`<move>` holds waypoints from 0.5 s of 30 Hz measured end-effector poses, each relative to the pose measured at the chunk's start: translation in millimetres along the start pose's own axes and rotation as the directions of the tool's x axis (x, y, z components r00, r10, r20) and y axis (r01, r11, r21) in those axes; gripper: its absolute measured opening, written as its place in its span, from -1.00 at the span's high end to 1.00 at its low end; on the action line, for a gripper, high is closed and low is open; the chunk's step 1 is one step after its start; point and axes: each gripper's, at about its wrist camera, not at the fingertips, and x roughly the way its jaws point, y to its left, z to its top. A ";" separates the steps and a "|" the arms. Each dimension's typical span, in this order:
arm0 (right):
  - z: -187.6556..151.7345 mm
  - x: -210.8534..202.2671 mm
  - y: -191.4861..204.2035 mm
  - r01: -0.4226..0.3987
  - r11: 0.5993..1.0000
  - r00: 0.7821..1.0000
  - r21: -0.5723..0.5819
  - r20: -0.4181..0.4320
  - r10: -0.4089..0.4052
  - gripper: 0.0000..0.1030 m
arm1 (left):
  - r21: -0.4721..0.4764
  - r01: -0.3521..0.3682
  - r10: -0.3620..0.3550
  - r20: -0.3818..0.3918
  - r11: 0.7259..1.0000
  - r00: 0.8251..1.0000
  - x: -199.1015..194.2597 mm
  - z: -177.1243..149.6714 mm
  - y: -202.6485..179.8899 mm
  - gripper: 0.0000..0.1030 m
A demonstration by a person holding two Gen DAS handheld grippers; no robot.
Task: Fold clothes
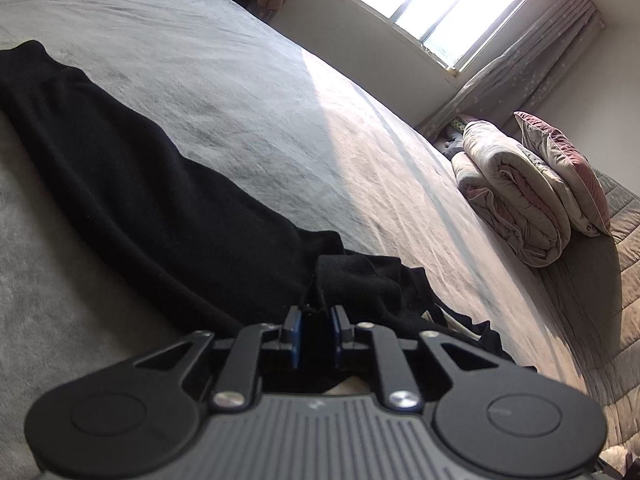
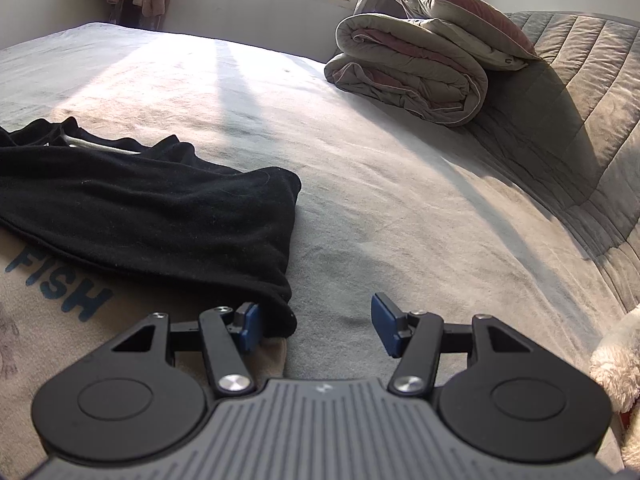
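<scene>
A long black garment (image 1: 120, 184) lies stretched across the grey bed (image 1: 240, 92), running from the far left toward me. My left gripper (image 1: 316, 320) is shut on a bunched fold of this black garment near its close end. In the right wrist view the same black garment (image 2: 152, 216) lies folded over at the left, with a white strip showing in its far folds. My right gripper (image 2: 316, 328) is open and empty just above the bed (image 2: 400, 200); its left fingertip (image 2: 250, 326) is at the garment's near corner.
A rolled quilt (image 2: 412, 76) with a pillow (image 2: 460, 20) on top lies at the bed's far right, also in the left wrist view (image 1: 516, 192). A beige cloth printed "FISH" (image 2: 60, 292) lies under the garment. A white fluffy thing (image 2: 616, 364) sits at the right edge. A quilted headboard (image 2: 580, 100) runs along the right.
</scene>
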 end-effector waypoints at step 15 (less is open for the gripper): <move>0.9 3.7 -1.9 -0.028 0.999 1.000 -0.018 -0.003 0.028 -0.15 | -0.043 0.091 -0.088 0.051 0.995 0.995 34.6 2.0 7.5 0.77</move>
